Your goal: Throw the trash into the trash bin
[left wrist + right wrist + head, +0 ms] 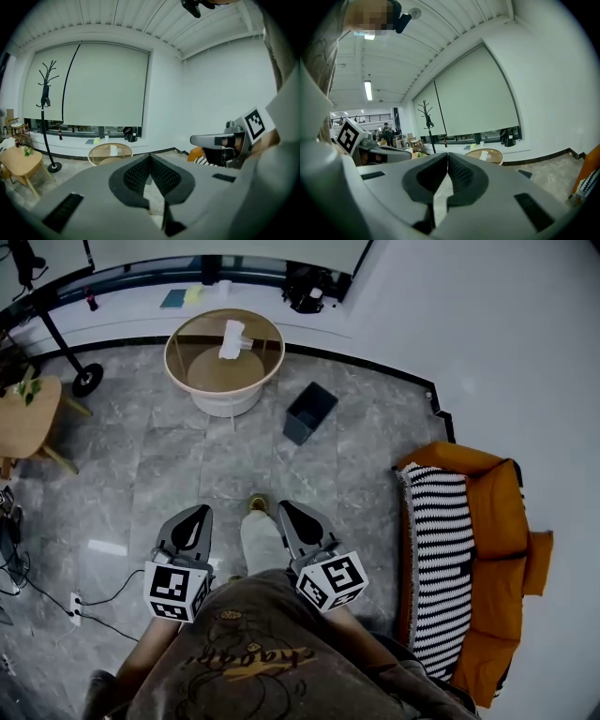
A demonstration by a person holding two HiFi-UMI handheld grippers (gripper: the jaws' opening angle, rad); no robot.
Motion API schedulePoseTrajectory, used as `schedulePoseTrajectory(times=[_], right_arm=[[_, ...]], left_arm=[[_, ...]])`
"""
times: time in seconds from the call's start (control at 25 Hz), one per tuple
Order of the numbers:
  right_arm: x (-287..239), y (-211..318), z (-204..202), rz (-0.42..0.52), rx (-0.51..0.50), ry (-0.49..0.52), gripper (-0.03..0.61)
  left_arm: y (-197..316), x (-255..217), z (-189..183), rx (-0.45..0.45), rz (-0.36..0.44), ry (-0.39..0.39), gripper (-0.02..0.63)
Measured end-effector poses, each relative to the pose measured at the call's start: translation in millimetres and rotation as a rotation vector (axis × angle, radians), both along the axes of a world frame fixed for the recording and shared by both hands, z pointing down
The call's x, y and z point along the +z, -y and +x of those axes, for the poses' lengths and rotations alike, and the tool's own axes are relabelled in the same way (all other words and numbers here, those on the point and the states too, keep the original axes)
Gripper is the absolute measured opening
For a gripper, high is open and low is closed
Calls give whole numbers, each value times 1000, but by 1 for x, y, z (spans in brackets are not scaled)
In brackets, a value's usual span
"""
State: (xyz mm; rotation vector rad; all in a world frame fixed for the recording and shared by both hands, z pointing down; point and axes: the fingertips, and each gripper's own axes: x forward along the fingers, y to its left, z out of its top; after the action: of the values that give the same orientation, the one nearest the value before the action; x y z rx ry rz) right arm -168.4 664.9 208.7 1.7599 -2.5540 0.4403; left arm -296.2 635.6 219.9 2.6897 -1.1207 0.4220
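A white crumpled piece of trash (232, 338) lies on the round glass-topped table (178, 338) across the floor from me. The dark square trash bin (309, 412) stands on the floor to the table's right. My left gripper (198, 514) and right gripper (285, 510) are held side by side low in front of the person's body, well short of the table, both shut and empty. In the left gripper view the shut jaws (150, 156) point toward the table (99, 151) and trash (113, 150). The right gripper view shows its shut jaws (447, 154) with the table (494, 154) beyond.
An orange sofa (497, 521) with a striped cushion (441, 559) stands at the right wall. At the left are a small wooden table (28, 418) and a coat stand (45, 93). A power strip with cables (73, 606) lies on the floor at lower left.
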Motion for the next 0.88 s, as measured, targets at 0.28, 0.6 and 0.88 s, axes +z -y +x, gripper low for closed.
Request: schedulePoseTrajectory(times=[0.28,0.6,0.88], right_arm=[[-1,48,13,-3,3,15,18],[-9,107,39,-29,3,8,18],[-19,168,63,-17,-50,35,18]], left_arm=[[52,1,16,4,-18,-14,19],[113,-13,44,6,-20,-14,19],[171,-23,66,-31,-20,-7,20]])
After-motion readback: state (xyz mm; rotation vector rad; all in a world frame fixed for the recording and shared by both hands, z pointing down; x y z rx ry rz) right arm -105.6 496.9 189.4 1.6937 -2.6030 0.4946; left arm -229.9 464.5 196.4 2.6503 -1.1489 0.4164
